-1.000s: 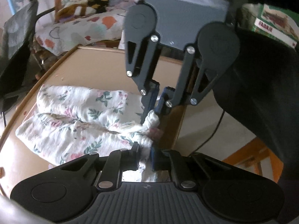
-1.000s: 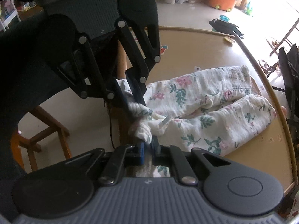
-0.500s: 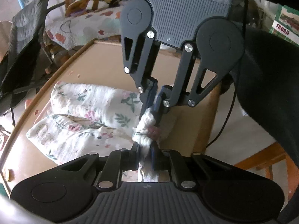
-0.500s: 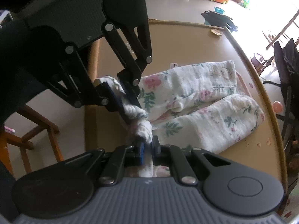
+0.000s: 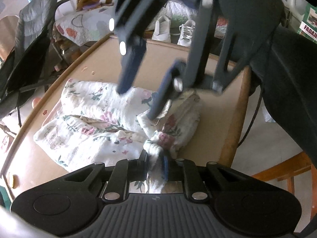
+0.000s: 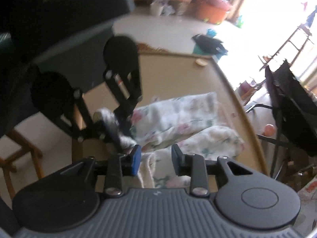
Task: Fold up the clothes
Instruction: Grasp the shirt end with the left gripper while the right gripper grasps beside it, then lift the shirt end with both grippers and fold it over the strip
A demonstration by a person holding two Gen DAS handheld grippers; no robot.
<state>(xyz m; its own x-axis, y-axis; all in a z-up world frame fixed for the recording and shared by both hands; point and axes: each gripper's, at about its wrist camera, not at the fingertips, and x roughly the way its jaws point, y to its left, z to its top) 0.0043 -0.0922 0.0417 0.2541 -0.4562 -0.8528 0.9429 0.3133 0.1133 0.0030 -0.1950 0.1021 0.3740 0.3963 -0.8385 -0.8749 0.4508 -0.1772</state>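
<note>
A white floral garment (image 5: 89, 119) lies folded lengthwise on the tan table (image 5: 99, 59), with one end bunched near the table's edge. My left gripper (image 5: 155, 165) pinches that bunched end; its jaws are opening, and cloth still fills the gap between the pads. Above the garment hangs my right gripper (image 5: 137, 103), jaws spread and opening, nothing pressed between them. In the right wrist view the right gripper (image 6: 155, 156) stands wide over the garment (image 6: 178, 115), cloth lying loose below its fingers. The left gripper (image 6: 120, 138) shows blurred at the left, with cloth in it.
A black chair (image 5: 25, 45) stands past the table's curved far edge. White shoes (image 5: 164, 29) sit on the floor behind. A wooden stool (image 5: 287, 168) stands off the table's straight edge (image 5: 235, 119). A small object (image 6: 201, 62) lies on the table (image 6: 168, 73).
My right gripper has opened, let go of the bunched cloth and lifted away. The released end now rests on the table. My left gripper still has its bunch, with the gap a little wider.
</note>
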